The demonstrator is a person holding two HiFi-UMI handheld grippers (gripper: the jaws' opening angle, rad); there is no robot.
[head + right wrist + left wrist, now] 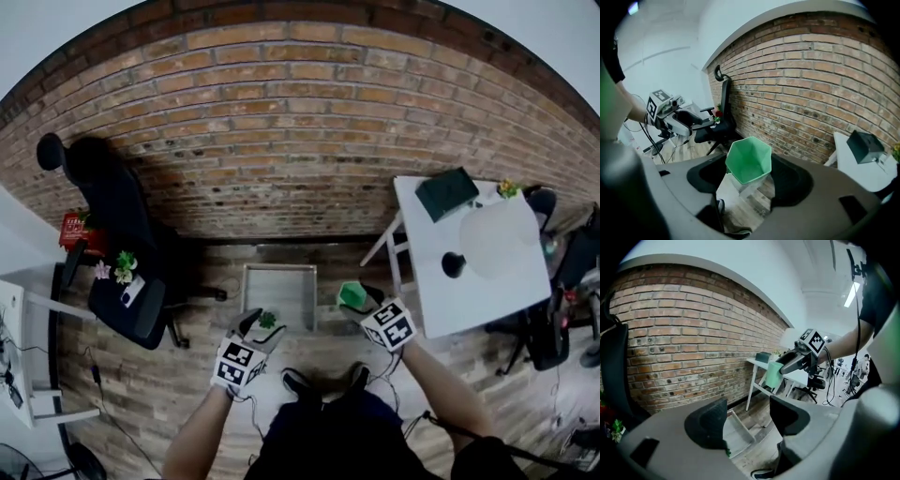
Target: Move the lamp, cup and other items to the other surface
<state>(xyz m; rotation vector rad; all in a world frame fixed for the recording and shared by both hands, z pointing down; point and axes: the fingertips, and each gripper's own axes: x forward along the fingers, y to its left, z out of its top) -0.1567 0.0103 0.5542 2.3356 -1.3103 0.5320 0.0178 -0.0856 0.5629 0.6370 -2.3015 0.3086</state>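
My right gripper [749,177] is shut on a green six-sided cup [748,160], which it holds upright in the air. In the head view this right gripper [358,304] and the cup [351,294] hang over the wooden floor, left of the white table [487,300]. My left gripper [747,420] stands open with nothing between its pads. From above, the left gripper [261,330] hovers over the near end of a low grey tray [281,281]. A small green sprig [268,320] shows by its jaws; I cannot tell whether it rests on the tray.
The white table carries a dark box [447,192], a small black round thing [454,264], a pale round shape [497,239] and a yellow flower [507,187]. A black office chair [131,300] at the left holds flowers and small items. A brick wall [281,122] runs behind.
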